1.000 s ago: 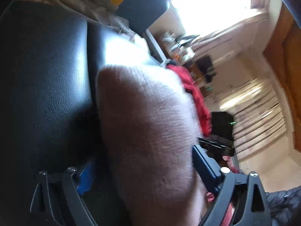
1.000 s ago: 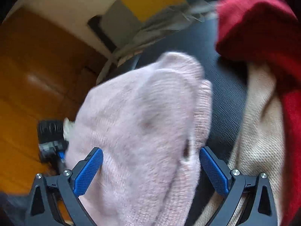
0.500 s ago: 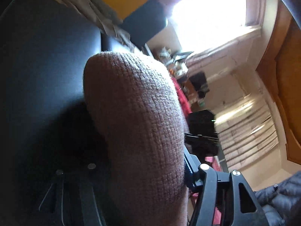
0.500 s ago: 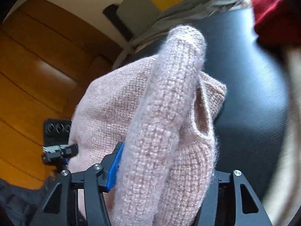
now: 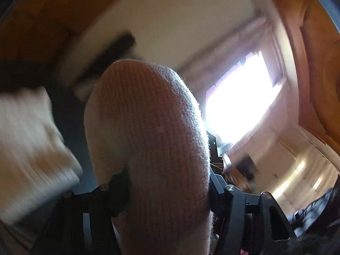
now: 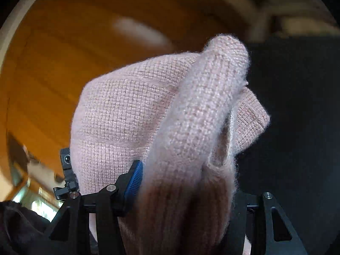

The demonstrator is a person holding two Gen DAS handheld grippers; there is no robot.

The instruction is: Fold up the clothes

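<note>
A pink knit sweater (image 5: 148, 127) fills the middle of the left wrist view, bunched into a thick roll. My left gripper (image 5: 167, 182) is shut on it, with both black fingers pressed into the knit. In the right wrist view the same sweater (image 6: 127, 110) rises as a folded hump with a rolled edge in front. My right gripper (image 6: 184, 184) is shut on that edge. Its blue left pad (image 6: 135, 177) presses the wool, and the right finger is hidden behind the cloth. The sweater hangs in the air between the two grippers.
A blurred cream garment (image 5: 27, 148) lies at the left on a black surface (image 6: 297, 106). Behind stand orange wooden panels (image 6: 63, 63), a pale wall and a bright window (image 5: 240, 102). A dark padded sleeve (image 5: 314, 216) shows at the lower right.
Both grippers closed on the pink sweater and lifted it off the black seat. Both views swung away from the seat and the red clothes toward the walls and window.
</note>
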